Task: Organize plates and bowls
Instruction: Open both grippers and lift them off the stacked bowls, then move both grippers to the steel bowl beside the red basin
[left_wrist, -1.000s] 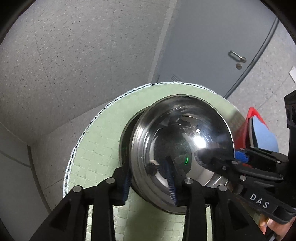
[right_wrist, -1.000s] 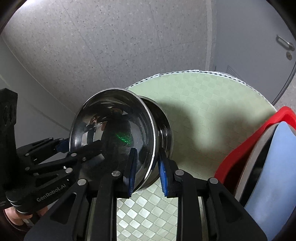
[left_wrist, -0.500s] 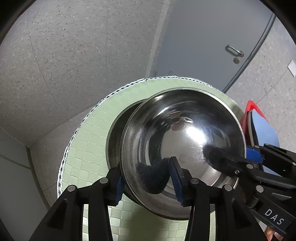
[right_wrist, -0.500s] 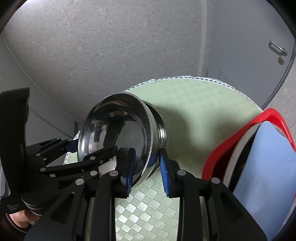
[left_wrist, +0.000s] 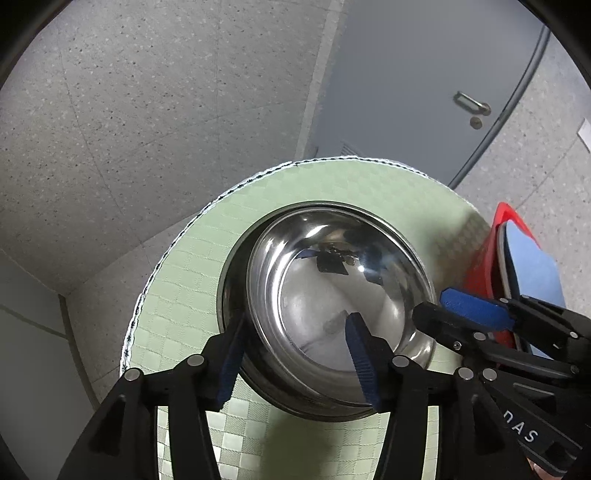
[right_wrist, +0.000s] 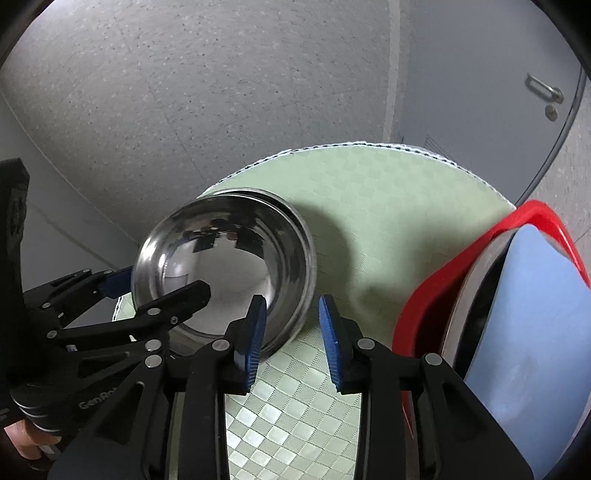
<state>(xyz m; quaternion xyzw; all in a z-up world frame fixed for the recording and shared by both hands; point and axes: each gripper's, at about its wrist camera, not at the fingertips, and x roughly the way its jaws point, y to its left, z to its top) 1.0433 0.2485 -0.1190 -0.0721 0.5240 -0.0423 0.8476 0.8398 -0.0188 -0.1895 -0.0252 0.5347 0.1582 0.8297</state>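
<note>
Two steel bowls sit nested on the round green checked table (left_wrist: 184, 295). The upper bowl (left_wrist: 332, 295) rests level inside the lower bowl (left_wrist: 231, 295), whose rim shows around it. My left gripper (left_wrist: 295, 358) straddles the near rim with its jaws opening, one pad inside and one outside, neither pressing. My right gripper (right_wrist: 291, 328) straddles the right rim of the upper bowl (right_wrist: 229, 258), its pads a little apart from the metal. In each view the other gripper shows too: the right gripper (left_wrist: 436, 306) and the left gripper (right_wrist: 164, 284).
A red basket (right_wrist: 443, 288) stands at the table's right edge, holding an upright blue plate (right_wrist: 535, 314) and a steel plate (right_wrist: 469, 295). The table's far edge (right_wrist: 369, 146) drops to grey speckled floor. A grey door (left_wrist: 424, 92) is behind.
The upper bowl, held tilted by both grippers, has come down level into the lower bowl. Both grippers have widened off its rim, the left one more.
</note>
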